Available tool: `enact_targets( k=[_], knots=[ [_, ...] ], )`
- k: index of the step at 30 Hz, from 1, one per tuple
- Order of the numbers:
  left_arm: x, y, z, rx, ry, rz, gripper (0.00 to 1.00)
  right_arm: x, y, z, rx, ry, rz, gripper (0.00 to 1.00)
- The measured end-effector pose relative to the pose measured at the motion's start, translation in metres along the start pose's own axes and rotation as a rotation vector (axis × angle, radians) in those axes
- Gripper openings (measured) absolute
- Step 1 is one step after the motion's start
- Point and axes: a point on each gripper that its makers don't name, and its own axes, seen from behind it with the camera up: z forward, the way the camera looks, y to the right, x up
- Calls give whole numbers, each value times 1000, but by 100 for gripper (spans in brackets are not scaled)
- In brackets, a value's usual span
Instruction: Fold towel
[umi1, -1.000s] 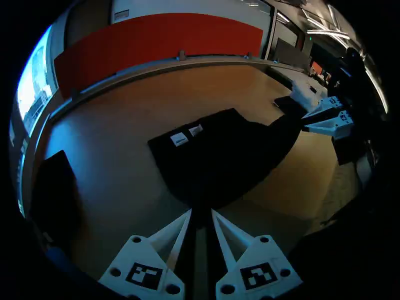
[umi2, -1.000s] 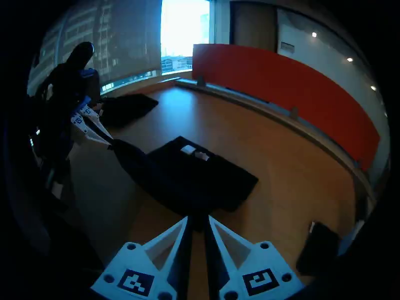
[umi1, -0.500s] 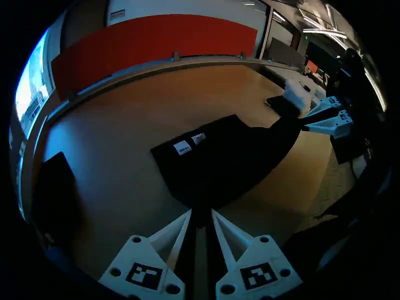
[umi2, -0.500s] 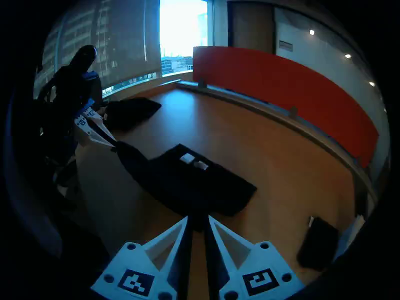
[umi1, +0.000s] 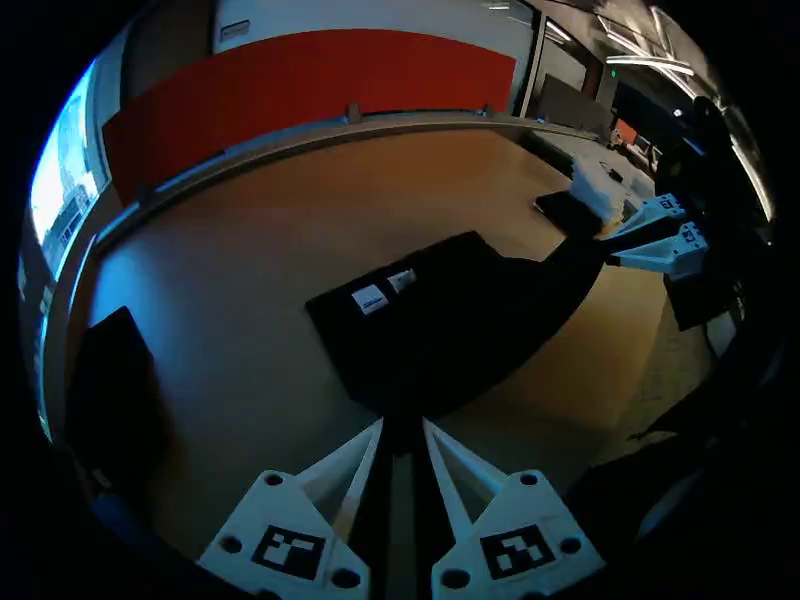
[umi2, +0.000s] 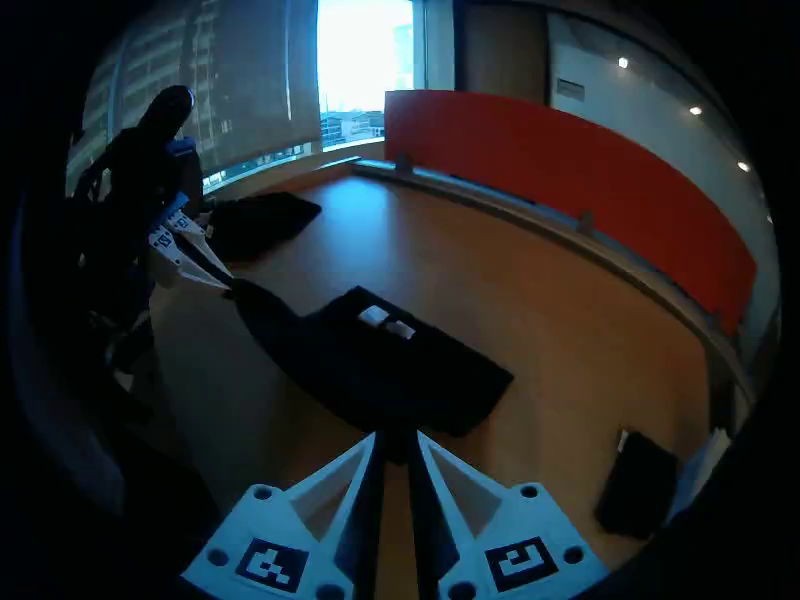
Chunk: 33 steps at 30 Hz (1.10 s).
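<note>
Two grippers hold a dark towel taut over the wooden worktop, its long axis running from the left gripper to the right gripper. Each pair of jaws is clamped on a corner of the raised near edge. The far part, bearing white labels, lies flat.

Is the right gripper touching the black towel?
Touching. In the left gripper view, the right gripper pinches a raised corner of the black towel between its fingers.
</note>
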Motion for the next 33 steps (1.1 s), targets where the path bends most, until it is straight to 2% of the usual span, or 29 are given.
enact_targets(
  k=[6,15,26,33],
  knots=[
    [9,-8,7,16,12,-2,12,2,7,10,-7,-9,2,14],
    [31,-22,28,35,34,-5,12,4,33,33,-29,-23,41,14],
    [46,-39,61,52,5,5,12,1,60,59,-51,-57,39,14],
    [41,-42,73,54,-18,8,13,-4,65,67,-49,-72,48,14]
  ],
)
